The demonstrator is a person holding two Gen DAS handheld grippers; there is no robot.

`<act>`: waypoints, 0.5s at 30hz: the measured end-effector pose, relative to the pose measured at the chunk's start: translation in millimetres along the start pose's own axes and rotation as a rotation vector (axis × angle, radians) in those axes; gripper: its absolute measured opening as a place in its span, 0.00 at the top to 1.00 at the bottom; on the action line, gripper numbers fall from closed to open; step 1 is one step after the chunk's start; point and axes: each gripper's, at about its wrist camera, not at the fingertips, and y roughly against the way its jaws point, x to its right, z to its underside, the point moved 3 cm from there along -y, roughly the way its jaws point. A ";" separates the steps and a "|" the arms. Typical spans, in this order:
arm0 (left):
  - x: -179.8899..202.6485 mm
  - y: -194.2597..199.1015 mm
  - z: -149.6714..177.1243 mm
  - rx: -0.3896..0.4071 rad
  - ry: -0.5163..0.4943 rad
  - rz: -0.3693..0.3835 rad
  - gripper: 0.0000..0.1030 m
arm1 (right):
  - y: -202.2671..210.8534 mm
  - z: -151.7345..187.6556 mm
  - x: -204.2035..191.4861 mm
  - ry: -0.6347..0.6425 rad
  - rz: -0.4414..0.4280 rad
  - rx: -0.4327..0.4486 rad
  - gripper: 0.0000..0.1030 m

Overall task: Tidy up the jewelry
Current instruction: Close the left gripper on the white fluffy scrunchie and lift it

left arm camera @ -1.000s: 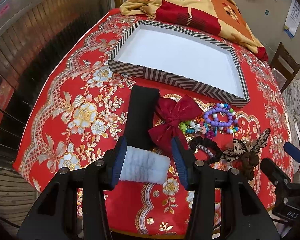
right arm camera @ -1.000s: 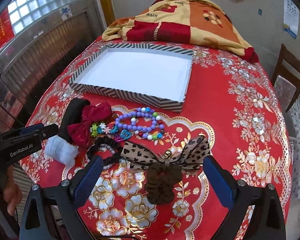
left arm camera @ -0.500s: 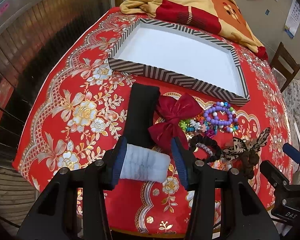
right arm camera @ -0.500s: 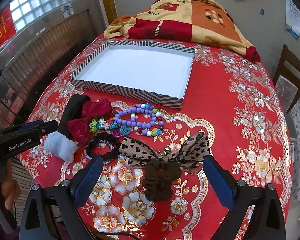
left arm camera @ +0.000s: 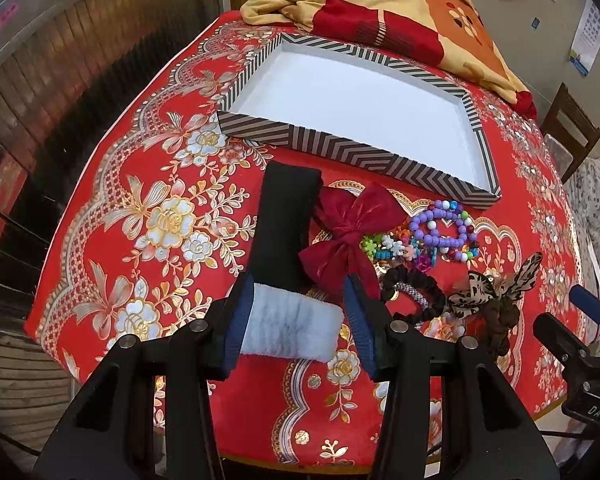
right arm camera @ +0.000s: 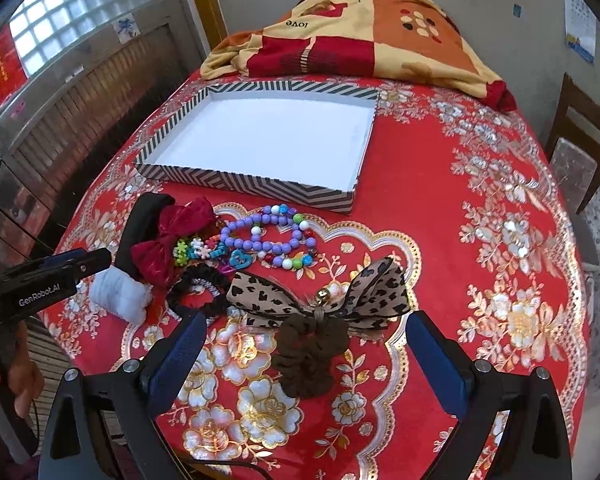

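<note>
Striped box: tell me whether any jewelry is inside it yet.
No, the striped box shows only its bare white bottom; the beads lie on the tablecloth.

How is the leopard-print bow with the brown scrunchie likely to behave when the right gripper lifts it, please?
The leopard-print bow looks like thin ribbon, so probably light and floppy. Its brown scrunchie would likely dangle. It overlaps the black scrunchie, which might drag along.

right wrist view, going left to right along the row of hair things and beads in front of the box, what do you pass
white fluffy band → red bow → purple bead bracelet → leopard bow
</note>
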 end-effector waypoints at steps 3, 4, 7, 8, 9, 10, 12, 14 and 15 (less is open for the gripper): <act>0.0 -0.5 0.5 -0.003 -0.002 -0.001 0.56 | -1.2 1.5 3.6 -0.007 0.004 -0.011 0.04; -0.1 -0.4 0.6 -0.003 -0.001 -0.001 0.56 | -1.3 2.1 4.3 -0.008 0.007 -0.012 0.04; -0.8 -1.0 0.9 -0.006 -0.001 -0.001 0.56 | -1.8 3.8 7.4 -0.014 0.012 -0.016 0.04; -1.1 -1.4 0.9 -0.008 -0.002 0.000 0.56 | -2.0 4.7 8.1 -0.014 0.017 -0.018 0.04; -1.3 -1.6 1.0 -0.009 -0.003 0.000 0.56 | -2.3 5.4 8.7 -0.013 0.019 -0.020 0.04; -1.7 -1.8 1.3 -0.010 -0.002 0.000 0.56 | -2.7 6.2 9.1 -0.011 0.022 -0.022 0.04; -2.5 -2.1 0.8 -0.013 -0.003 0.001 0.56 | -3.6 7.2 9.1 -0.001 0.034 -0.025 0.04; -4.8 -2.4 0.3 -0.018 -0.005 0.003 0.56 | -4.0 8.8 9.0 0.018 0.048 -0.021 0.04; -7.6 -1.9 0.4 -0.021 -0.005 0.007 0.56 | -4.4 9.8 9.3 0.026 0.050 -0.019 0.04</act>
